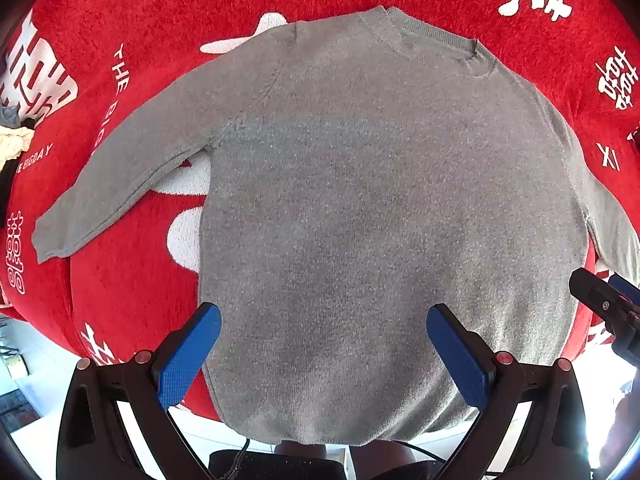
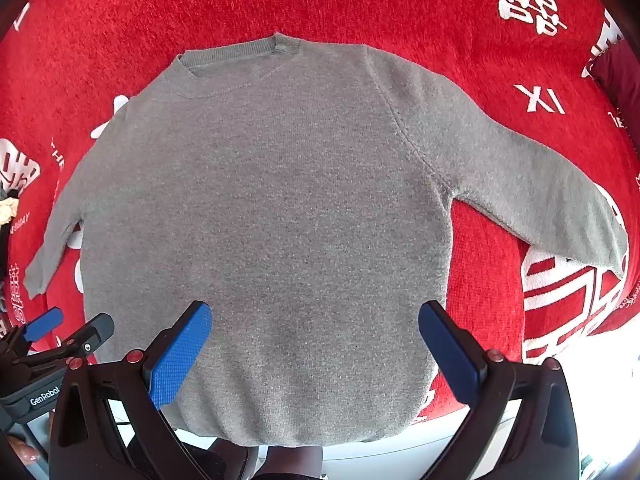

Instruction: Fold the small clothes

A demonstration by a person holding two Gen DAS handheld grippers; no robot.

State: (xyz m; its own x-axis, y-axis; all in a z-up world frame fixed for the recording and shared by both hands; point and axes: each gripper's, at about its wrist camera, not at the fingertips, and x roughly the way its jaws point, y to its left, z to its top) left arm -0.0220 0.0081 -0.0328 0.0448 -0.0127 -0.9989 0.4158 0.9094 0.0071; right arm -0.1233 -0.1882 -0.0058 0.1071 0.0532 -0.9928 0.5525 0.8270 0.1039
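1. Left wrist view: the left hand-held gripper (image 1: 323,354) is hovering with its blue fingers (image 1: 188,360) spread wide, gripping nothing. The grey sweater (image 1: 360,220) is lying flat on the red blanket (image 1: 140,40) straight ahead of it, collar at the far end, hem nearest, one sleeve (image 1: 120,184) stretching out to the left. The right hand-held gripper (image 1: 604,304) is showing at the right edge
2. Right wrist view: the right hand-held gripper (image 2: 314,354) is hanging wide open and empty over the sweater's (image 2: 280,220) hem. The other sleeve (image 2: 532,192) is reaching out to its right, and the left hand-held gripper (image 2: 60,328) is sitting just beside it on the left
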